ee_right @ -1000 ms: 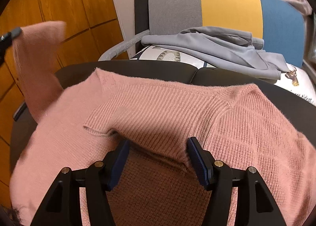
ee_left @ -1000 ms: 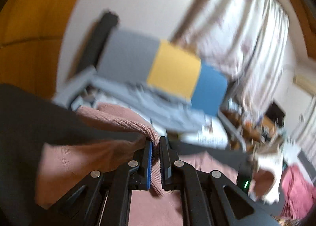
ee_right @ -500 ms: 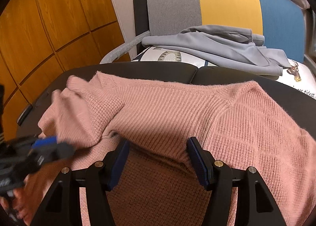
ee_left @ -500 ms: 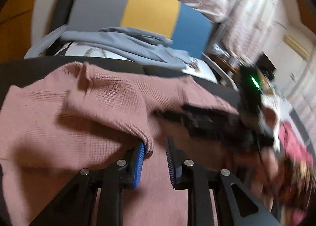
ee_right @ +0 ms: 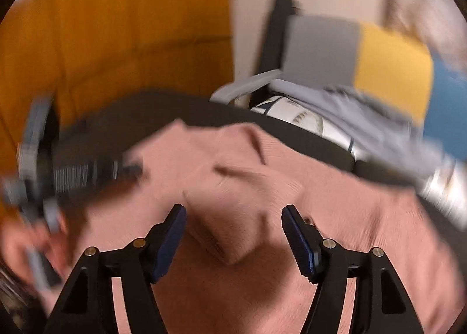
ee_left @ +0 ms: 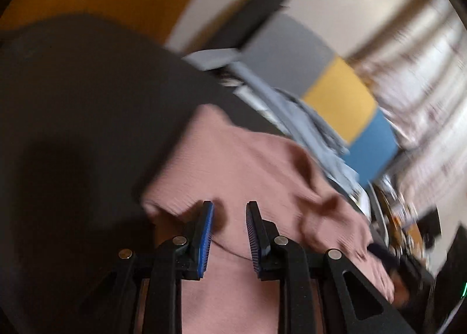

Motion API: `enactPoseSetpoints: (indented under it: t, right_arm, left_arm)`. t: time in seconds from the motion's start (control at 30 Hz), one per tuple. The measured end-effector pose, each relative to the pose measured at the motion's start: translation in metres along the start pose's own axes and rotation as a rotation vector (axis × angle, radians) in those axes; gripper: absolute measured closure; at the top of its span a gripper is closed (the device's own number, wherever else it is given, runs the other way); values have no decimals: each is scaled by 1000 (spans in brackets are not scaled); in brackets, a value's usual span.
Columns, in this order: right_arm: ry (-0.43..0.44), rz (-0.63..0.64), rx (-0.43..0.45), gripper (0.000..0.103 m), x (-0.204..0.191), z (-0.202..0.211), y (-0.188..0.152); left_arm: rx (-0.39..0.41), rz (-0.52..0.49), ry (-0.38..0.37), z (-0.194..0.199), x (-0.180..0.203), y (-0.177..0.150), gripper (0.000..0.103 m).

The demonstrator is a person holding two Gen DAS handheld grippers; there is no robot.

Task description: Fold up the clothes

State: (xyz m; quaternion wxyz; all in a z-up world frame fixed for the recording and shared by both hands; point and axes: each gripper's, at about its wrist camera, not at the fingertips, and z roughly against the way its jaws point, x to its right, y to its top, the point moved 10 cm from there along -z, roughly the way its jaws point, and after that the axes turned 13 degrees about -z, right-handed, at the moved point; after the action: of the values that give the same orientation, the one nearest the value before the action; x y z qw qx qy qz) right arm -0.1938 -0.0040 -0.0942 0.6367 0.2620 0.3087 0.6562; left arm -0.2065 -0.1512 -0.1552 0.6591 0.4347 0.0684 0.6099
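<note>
A pink knit sweater [ee_left: 251, 164] lies spread on a dark round surface [ee_left: 87, 118]; one sleeve is folded across its body [ee_right: 239, 188]. My left gripper [ee_left: 230, 208] hovers just over the sweater's near left edge. A narrow gap shows between its blue pads and nothing is in it. It appears again, blurred, at the left of the right wrist view [ee_right: 125, 172]. My right gripper [ee_right: 233, 217] is over the sweater's middle. Its jaws are opening wide, with a raised fold of knit [ee_right: 233, 240] between them; the pads do not press on it.
Behind the surface stands a chair with a grey, yellow and blue back [ee_right: 388, 62], and a grey garment [ee_right: 350, 106] is draped on its seat. Orange wood panels [ee_right: 116, 27] fill the left. A pale curtain [ee_left: 423, 71] hangs at the right. Both views are motion-blurred.
The left gripper let go of the sleeve it held up, which now lies folded over the sweater, and swung down to the sweater's left edge. The right gripper rolled and its jaws widened.
</note>
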Motion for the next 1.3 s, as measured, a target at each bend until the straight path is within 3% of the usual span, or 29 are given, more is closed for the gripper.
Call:
enactPoseSetpoints:
  t: [0.1, 0.13, 0.17, 0.2, 0.27, 0.37, 0.43, 0.6, 0.67, 0.7, 0.73, 0.77, 0.8, 0.83, 0.87, 1.1, 1.2, 1.3]
  right_arm:
    - [-92, 137, -109, 37, -18, -36, -13]
    - [-108, 153, -142, 49, -19, -47, -17]
    - [-135, 161, -160, 76, -14, -55, -18]
    - [-139, 145, -156, 86, -9, -55, -15]
    - [-104, -6, -97, 94, 12, -41, 3]
    - [-47, -271, 46, 94, 58, -2, 24]
    - [-15, -469, 75, 94, 96, 11, 17]
    - [122, -782, -75, 94, 130, -16, -46]
    - [207, -880, -75, 87, 131, -16, -54]
    - [211, -891, -67, 79, 131, -16, -52]
    - [214, -902, -58, 58, 132, -16, -50]
    - [217, -913, -50, 54, 133, -16, -48]
    - [221, -923, -41, 56, 134, -15, -46]
    - [222, -931, -33, 81, 135, -15, -44]
    - [195, -881, -30, 97, 132, -13, -36]
    - [97, -542, 159, 97, 117, 16, 29]
    - [53, -517, 76, 97, 122, 0, 12]
    - [27, -621, -75, 93, 140, -27, -28]
  left_arm:
    - [16, 95, -113, -6, -13, -3, 81]
    - [22, 120, -134, -6, -16, -3, 82]
    - [31, 131, -143, -4, -18, -4, 83]
    - [39, 142, -152, -3, -20, -5, 83]
    - [45, 138, -149, -2, -19, -6, 83]
    - [53, 144, -159, 0, -20, -6, 83]
    - [60, 157, -175, 1, -20, -4, 83]
    - [72, 176, -197, 0, -19, -2, 83]
    - [73, 175, -196, 1, -17, -3, 82]
    - [75, 174, -194, 1, -16, -5, 82]
    - [76, 172, -195, 2, -16, -4, 82]
    - [83, 168, -195, 3, -16, -4, 81]
    - [94, 164, -198, 5, -14, -2, 81]
    - [100, 160, -206, 6, -14, -1, 79]
    - [106, 157, -213, 7, -13, 0, 79]
    - [96, 152, -218, 4, -13, 2, 79]
    - [91, 155, -218, 1, -14, 3, 79]
    - [88, 156, -219, 0, -15, 3, 79]
